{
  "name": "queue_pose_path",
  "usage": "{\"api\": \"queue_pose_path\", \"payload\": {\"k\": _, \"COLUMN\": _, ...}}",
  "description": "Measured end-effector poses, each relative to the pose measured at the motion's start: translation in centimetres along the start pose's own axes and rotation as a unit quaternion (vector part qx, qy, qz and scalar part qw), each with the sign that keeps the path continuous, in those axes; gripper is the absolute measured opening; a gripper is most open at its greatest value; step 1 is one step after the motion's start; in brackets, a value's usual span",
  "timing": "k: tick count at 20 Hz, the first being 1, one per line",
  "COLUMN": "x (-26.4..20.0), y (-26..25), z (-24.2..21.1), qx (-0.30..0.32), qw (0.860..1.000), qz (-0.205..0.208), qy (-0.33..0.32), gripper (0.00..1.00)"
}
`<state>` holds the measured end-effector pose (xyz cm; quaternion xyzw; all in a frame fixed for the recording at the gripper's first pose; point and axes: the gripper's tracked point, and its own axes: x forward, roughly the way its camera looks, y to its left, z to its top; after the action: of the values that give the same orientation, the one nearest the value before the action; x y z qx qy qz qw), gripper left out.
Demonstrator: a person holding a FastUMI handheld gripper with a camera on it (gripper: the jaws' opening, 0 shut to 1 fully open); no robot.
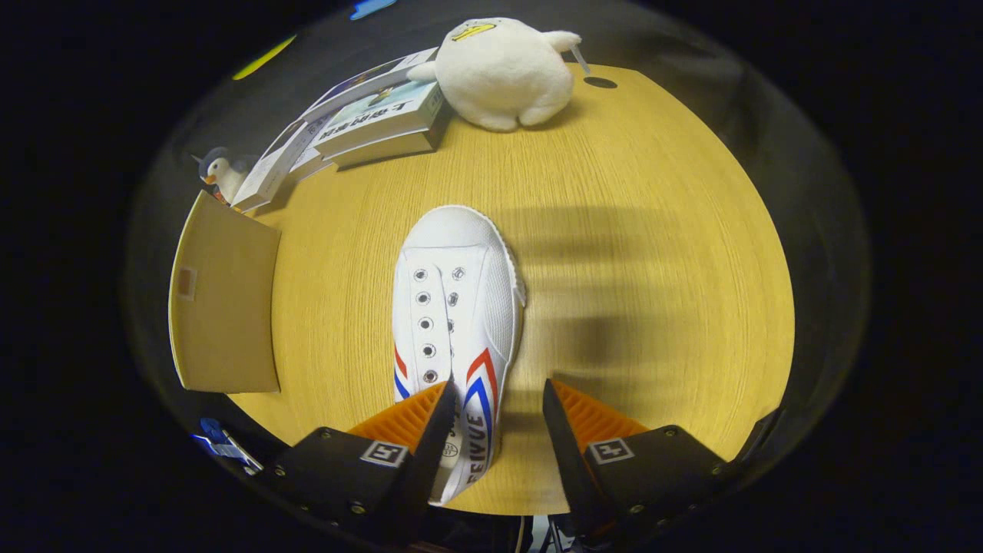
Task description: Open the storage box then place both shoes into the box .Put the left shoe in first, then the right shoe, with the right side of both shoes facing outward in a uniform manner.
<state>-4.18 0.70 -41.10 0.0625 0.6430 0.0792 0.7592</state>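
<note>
A white canvas shoe (453, 307) with red and blue side stripes lies on the wooden table (653, 230), toe pointing away from me. My gripper (498, 403) hangs open over its heel end. The left finger (430, 415) covers the shoe's opening, and the shoe's right side wall runs between the fingers. The right finger (568, 422) stands beside the shoe with a gap of bare table between them. Left of the shoe, at the table's edge, sits a brown cardboard storage box (223, 299) with its flat top facing me; it looks closed.
Beyond the shoe, a stack of books (376, 123) and a white plush bird (503, 73) rest at the table's far side. A small penguin figure (223, 173) stands behind the box. Bare wood stretches to the right of the shoe.
</note>
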Motion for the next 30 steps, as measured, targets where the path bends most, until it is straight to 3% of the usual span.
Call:
{"api": "queue_pose_path", "payload": {"k": 2, "x": 0.8, "y": 0.4, "z": -0.3, "qx": 0.011, "qw": 1.000, "qz": 0.014, "qy": 0.008, "gripper": 0.56}}
{"api": "queue_pose_path", "payload": {"k": 4, "x": 0.6, "y": 0.8, "z": 0.0, "qx": 0.008, "qw": 1.000, "qz": 0.028, "qy": 0.007, "gripper": 0.55}}
{"api": "queue_pose_path", "payload": {"k": 6, "x": 0.0, "y": 0.5, "z": 0.2, "qx": -0.008, "qw": 0.999, "qz": 0.033, "qy": 0.006, "gripper": 0.38}}
{"api": "queue_pose_path", "payload": {"k": 7, "x": 0.8, "y": 0.3, "z": 0.1, "qx": 0.010, "qw": 0.999, "qz": 0.038, "qy": 0.007, "gripper": 0.32}}
{"api": "queue_pose_path", "payload": {"k": 8, "x": 1.3, "y": 0.1, "z": 0.2, "qx": 0.040, "qw": 0.998, "qz": 0.039, "qy": 0.014, "gripper": 0.16}}
{"api": "queue_pose_path", "payload": {"k": 10, "x": 0.3, "y": 0.5, "z": 0.1, "qx": 0.091, "qw": 0.993, "qz": 0.064, "qy": 0.027, "gripper": 0.05}}
{"api": "queue_pose_path", "payload": {"k": 17, "x": -3.7, "y": 3.5, "z": 0.6, "qx": 0.133, "qw": 0.981, "qz": 0.141, "qy": 0.025, "gripper": 0.05}}
{"api": "queue_pose_path", "payload": {"k": 30, "x": -12.7, "y": 14.6, "z": 6.9, "qx": 0.023, "qw": 0.983, "qz": 0.178, "qy": -0.028, "gripper": 0.05}}
